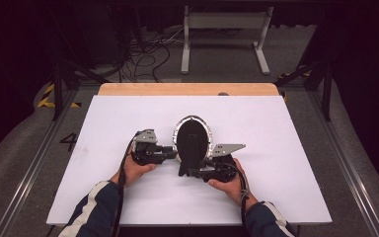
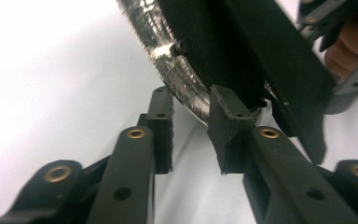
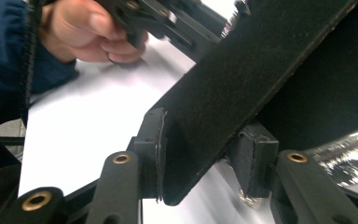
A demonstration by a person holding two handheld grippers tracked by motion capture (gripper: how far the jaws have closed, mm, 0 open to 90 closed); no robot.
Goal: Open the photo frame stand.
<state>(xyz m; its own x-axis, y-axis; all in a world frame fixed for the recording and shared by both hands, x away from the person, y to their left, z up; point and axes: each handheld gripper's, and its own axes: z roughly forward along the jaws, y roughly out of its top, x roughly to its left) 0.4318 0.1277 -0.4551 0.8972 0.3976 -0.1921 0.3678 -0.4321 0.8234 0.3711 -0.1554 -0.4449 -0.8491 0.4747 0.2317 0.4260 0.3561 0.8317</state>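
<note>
Fingers [image 2: 163, 126] of the left gripper [image 1: 170, 152] stand parted, one pad on each side of the silver rim [image 2: 177, 77] of an oval black object [image 1: 192, 136]. In the left gripper view the rim passes across the gap at about 12 o'clock; the pad toward 1 o'clock seems to touch it, while the other stands clear, so the gap is moderate and no firm hold is evident. Whether that touch is real contact I cannot tell for certain.

On the right gripper [image 1: 193, 172], the two pads are closed on a flat black strap [image 3: 242, 88]. In the right gripper view the strap runs from the jaws up toward 1 o'clock, its lower end pinched between the pads, the pad [image 3: 151, 149] at 9 o'clock pressed flat against it.

From the high view, the oval object lies near the centre of the white board [image 1: 276, 148], its long axis running from 12 to 6 o'clock, with the shiny rim around a dark inside. The strap [image 1: 191, 153] crosses it and hangs out at 6 o'clock, where the right gripper meets it. The left gripper comes at the rim from 9 o'clock.

The left hand [image 1: 135, 170] sits at 8 o'clock from the object, the right hand [image 1: 229, 185] at 5 o'clock. Both sleeves are dark blue with white stripes. The board rests on a wooden table [image 1: 187, 89], whose far edge shows bare at 12 o'clock.
</note>
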